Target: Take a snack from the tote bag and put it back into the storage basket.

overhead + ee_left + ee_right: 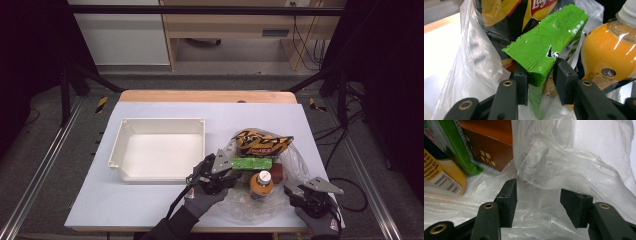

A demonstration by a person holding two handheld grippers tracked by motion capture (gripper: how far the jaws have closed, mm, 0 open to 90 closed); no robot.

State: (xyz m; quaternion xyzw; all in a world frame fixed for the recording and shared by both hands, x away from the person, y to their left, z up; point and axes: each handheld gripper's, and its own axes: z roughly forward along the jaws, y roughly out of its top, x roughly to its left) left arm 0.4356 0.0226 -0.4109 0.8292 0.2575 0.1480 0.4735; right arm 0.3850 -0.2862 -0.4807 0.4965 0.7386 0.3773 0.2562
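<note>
A green snack packet point(251, 163) point(546, 42) lies across the open mouth of a clear plastic bag point(296, 161) point(574, 170). My left gripper point(234, 168) point(540, 72) is shut on the packet's near end, one pad pressed against each side. Inside the bag are a bottle of orange drink point(261, 184) point(606, 50), a yellow and black chips bag point(262, 142) point(539, 7) and a brown box point(276, 172) point(489, 145). My right gripper point(291, 190) point(539, 192) stands open at the bag's right near edge. Loose film lies between its jaws, and the pads are clear of it.
An empty white tray point(160, 122) sits on the white tabletop point(150, 200) just left of the left gripper. The table's wooden far edge point(207, 96) runs behind. Dark frame posts and cables stand on the floor at both sides.
</note>
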